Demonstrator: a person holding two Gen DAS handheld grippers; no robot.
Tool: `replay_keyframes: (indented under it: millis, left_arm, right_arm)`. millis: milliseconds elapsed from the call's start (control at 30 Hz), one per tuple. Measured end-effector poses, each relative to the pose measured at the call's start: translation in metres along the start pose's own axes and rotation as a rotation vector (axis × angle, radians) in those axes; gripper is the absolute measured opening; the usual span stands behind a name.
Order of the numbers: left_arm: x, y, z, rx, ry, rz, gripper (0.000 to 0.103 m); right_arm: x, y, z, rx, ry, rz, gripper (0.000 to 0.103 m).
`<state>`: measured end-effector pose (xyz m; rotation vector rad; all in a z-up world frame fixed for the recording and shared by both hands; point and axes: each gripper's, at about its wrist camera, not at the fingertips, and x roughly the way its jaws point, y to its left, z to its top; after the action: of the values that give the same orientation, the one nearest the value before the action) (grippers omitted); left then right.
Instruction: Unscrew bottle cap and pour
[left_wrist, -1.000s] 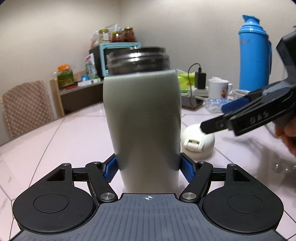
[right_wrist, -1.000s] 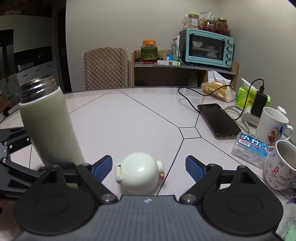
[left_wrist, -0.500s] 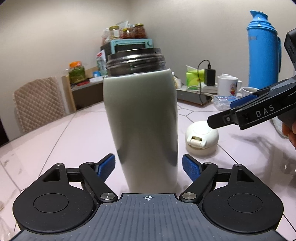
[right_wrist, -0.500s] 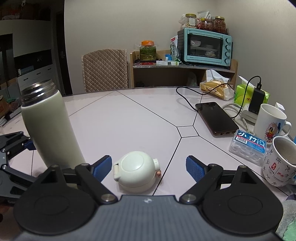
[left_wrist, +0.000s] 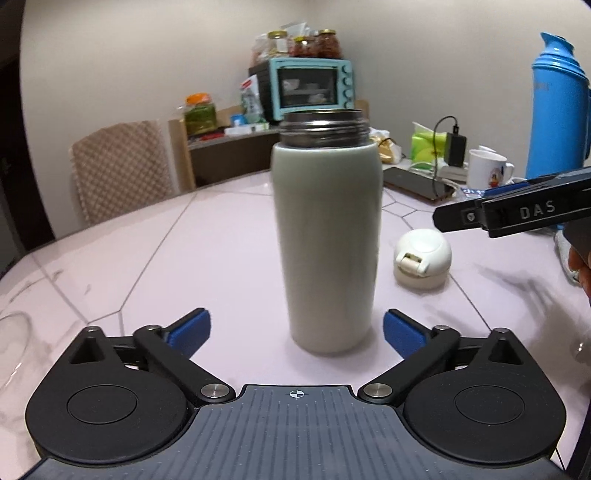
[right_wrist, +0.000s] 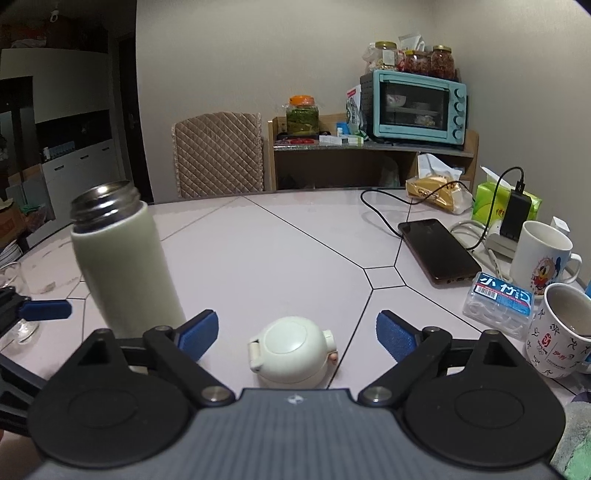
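A pale grey-green bottle (left_wrist: 327, 243) with a bare steel threaded neck stands upright and uncapped on the pink table. My left gripper (left_wrist: 295, 330) is open, its blue pads apart from the bottle on both sides and a little short of it. The bottle's white cap (left_wrist: 422, 257) lies on the table to its right. In the right wrist view the bottle (right_wrist: 125, 258) stands at the left and the cap (right_wrist: 291, 349) sits just ahead of my open right gripper (right_wrist: 297, 334), between the pads without contact. My right gripper's finger (left_wrist: 517, 216) reaches in from the right.
Mugs (right_wrist: 541, 258) (right_wrist: 561, 334), a small plastic box (right_wrist: 498, 304), a phone (right_wrist: 437, 249) with cable and a green tissue pack (right_wrist: 498, 206) crowd the table's right. A blue thermos (left_wrist: 557, 107) stands far right. A glass (right_wrist: 22, 288) sits at the left. A chair (right_wrist: 218, 155) and oven shelf stand behind.
My left gripper let go of the bottle, opened wide and drew back from it. The bottle stays standing. The right gripper stayed open over the cap and pulled back slightly.
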<state>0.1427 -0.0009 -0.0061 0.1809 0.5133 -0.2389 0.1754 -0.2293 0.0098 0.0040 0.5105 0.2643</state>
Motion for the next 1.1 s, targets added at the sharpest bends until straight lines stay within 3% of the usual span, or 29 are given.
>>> replay_keyframes:
  millis: [367,700,1100]
  left_arm:
    - [-0.013,0.009,-0.01,-0.057,0.014,0.106,0.103]
    - [-0.047,-0.009,-0.025,-0.104,-0.06,0.17,0.103]
    - [-0.093,-0.054,-0.042,-0.179,-0.032,0.242,0.103]
  right_arm:
    - [-0.018,0.011,-0.015,-0.028,-0.05,0.01,0.103]
    - [-0.04,0.023,-0.036,-0.067,-0.089,0.071,0.103]
    - [-0.087,0.015,-0.07,-0.023,-0.02,0.092,0.103]
